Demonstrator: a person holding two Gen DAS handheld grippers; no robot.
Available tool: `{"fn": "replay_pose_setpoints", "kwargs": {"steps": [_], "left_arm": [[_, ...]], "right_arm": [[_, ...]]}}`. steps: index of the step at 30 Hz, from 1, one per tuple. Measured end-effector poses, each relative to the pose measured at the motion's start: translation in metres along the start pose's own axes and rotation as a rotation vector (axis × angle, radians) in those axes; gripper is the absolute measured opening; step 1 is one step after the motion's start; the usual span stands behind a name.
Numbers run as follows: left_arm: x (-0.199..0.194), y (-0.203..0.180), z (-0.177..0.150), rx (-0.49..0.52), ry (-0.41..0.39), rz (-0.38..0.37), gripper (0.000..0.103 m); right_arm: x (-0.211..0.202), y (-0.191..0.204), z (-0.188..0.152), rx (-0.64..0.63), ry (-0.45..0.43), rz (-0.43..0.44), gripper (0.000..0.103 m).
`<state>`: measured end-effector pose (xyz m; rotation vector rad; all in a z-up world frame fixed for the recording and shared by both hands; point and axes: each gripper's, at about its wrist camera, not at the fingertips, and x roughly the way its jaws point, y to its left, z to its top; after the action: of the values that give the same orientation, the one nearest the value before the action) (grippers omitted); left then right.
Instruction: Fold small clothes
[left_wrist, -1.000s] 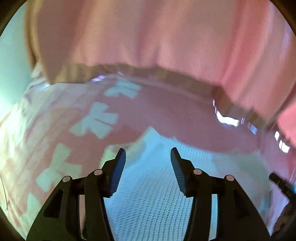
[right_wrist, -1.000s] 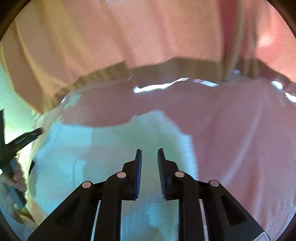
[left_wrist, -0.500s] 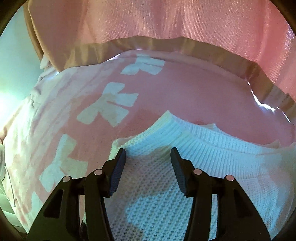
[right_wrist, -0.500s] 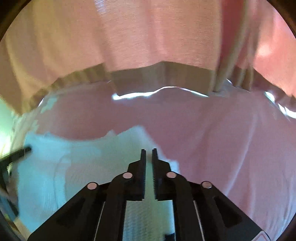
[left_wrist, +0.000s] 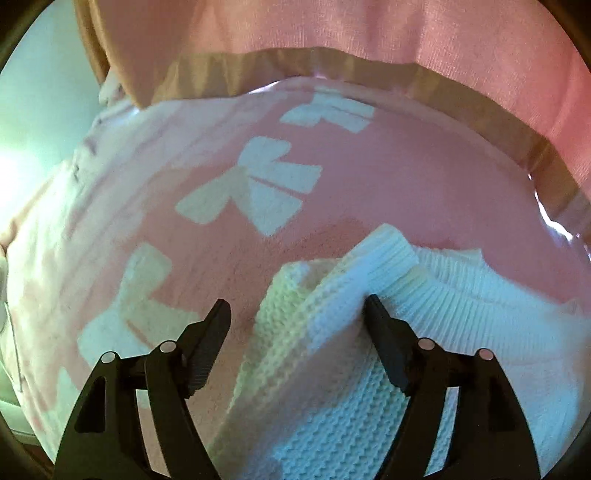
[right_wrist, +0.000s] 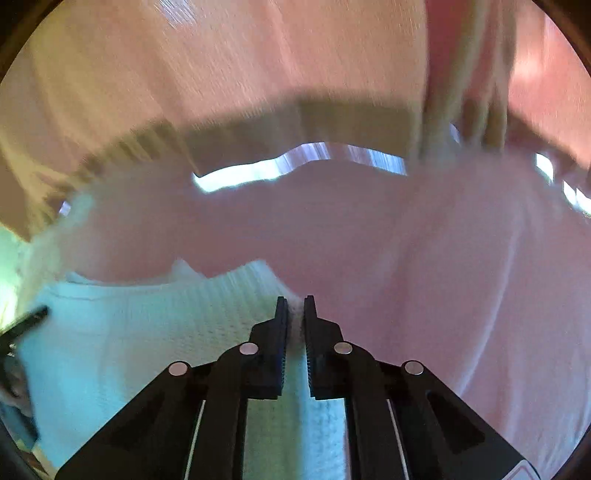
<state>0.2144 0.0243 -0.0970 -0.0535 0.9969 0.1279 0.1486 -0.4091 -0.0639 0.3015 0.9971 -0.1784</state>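
A small white knit sweater (left_wrist: 332, 369) lies on a pink cloth with white bow shapes (left_wrist: 258, 192). My left gripper (left_wrist: 297, 314) is open, its jaws wide apart on either side of a bunched fold near the ribbed edge (left_wrist: 388, 254). In the right wrist view the same white sweater (right_wrist: 147, 350) lies on the pink cloth (right_wrist: 424, 277). My right gripper (right_wrist: 293, 314) is shut on the sweater's right edge, with white knit pinched between the pads.
A person in a pink knit top with a tan hem (left_wrist: 332, 62) stands close behind the cloth, also in the right wrist view (right_wrist: 258, 122). The left gripper's fingertip (right_wrist: 29, 321) shows at the left edge of the right wrist view.
My right gripper has closed from slightly open onto the sweater's edge. My left gripper stayed open and moved in over the bunched fold of white knit.
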Motion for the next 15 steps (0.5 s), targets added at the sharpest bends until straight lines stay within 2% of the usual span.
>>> {"fn": "replay_pose_setpoints", "kwargs": {"steps": [1, 4, 6, 10, 12, 14, 15], "left_arm": [[-0.002, -0.001, 0.0, 0.004, -0.005, 0.003, 0.072], [-0.022, -0.006, -0.004, 0.035, -0.052, 0.019, 0.069], [-0.046, -0.009, -0.008, 0.053, -0.101, -0.026, 0.069], [-0.095, -0.017, -0.038, 0.129, -0.184, -0.141, 0.069], [-0.099, -0.023, -0.056, 0.172, -0.162, -0.174, 0.069], [-0.091, -0.029, -0.078, 0.225, -0.092, -0.189, 0.069], [-0.085, -0.031, -0.085, 0.25, -0.069, -0.177, 0.069]], "right_arm": [[-0.005, 0.0, 0.0, 0.005, -0.015, 0.002, 0.009], [-0.054, 0.016, 0.001, -0.041, -0.116, 0.02, 0.009], [-0.084, 0.026, -0.013, -0.066, -0.134, 0.066, 0.009], [-0.104, 0.04, -0.063, -0.12, -0.045, 0.099, 0.009], [-0.092, 0.045, -0.087, -0.191, 0.012, 0.053, 0.009], [-0.074, 0.037, -0.103, -0.242, 0.055, -0.051, 0.003], [-0.074, 0.026, -0.106, -0.223, 0.054, -0.031, 0.002]]}}
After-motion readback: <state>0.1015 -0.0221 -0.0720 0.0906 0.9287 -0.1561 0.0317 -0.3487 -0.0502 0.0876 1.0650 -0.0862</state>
